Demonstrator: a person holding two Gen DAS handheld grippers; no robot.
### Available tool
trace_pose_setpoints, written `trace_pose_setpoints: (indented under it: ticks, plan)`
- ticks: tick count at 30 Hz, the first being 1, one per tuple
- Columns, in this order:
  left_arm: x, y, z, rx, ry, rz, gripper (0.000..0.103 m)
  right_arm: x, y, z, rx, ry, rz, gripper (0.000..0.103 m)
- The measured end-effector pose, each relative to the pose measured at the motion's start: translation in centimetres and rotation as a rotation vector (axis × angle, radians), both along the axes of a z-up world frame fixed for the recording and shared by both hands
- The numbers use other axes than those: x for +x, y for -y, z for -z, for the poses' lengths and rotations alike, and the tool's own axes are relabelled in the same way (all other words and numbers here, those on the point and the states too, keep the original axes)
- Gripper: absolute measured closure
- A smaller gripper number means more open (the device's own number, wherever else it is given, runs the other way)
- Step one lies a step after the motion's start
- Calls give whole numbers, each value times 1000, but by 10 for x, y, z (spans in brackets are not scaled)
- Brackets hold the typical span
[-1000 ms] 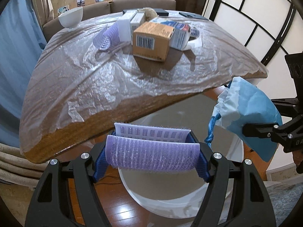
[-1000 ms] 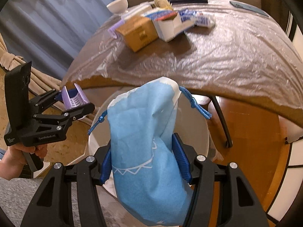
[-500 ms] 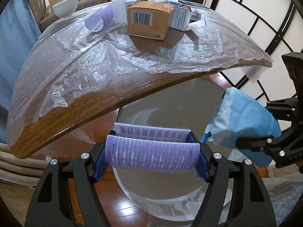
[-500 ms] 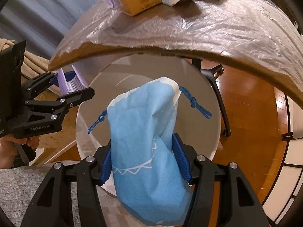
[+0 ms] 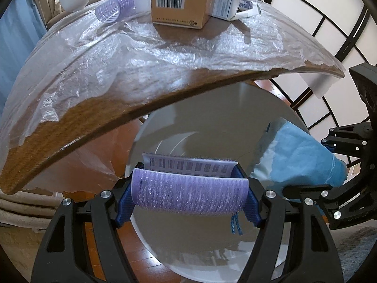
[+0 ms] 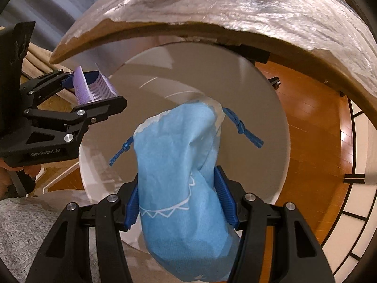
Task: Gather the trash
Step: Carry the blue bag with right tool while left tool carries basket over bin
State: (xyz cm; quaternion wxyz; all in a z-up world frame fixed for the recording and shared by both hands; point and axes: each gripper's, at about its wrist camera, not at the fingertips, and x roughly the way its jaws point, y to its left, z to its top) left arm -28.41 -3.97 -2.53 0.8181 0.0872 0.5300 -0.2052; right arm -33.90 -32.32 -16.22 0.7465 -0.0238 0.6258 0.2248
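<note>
Below the surface [image 5: 165, 54] the white bin [image 5: 212, 247] gapes; my left gripper [image 5: 189, 192] clenches a purple roller [image 5: 188, 194] crosswise, my right gripper [image 6: 180, 200] a blue pouch [image 6: 179, 165], both directly above.

The left gripper [image 5: 189, 194] and right gripper [image 6: 179, 204] are both clamped on loads (side by side).

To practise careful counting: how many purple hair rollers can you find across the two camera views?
2. One purple roller is clamped in the left gripper over the white bin; another roller lies on the table beside the boxes. Others may be hidden.
</note>
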Motion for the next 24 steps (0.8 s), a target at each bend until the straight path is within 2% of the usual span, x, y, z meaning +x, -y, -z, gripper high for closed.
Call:
trace_pose_setpoints:
  ticks: [4,10,24]
  plan:
    - [0,2,5,5,-10,-5,29,11,-20,8,-8,-9,-1,47]
    - [1,4,14,16,-17,-3,29,15,-26,13,-25,-19,-12,47]
    - [1,14,38,37,-37,1,29,14,-24,12,-55,-35,-31,47]
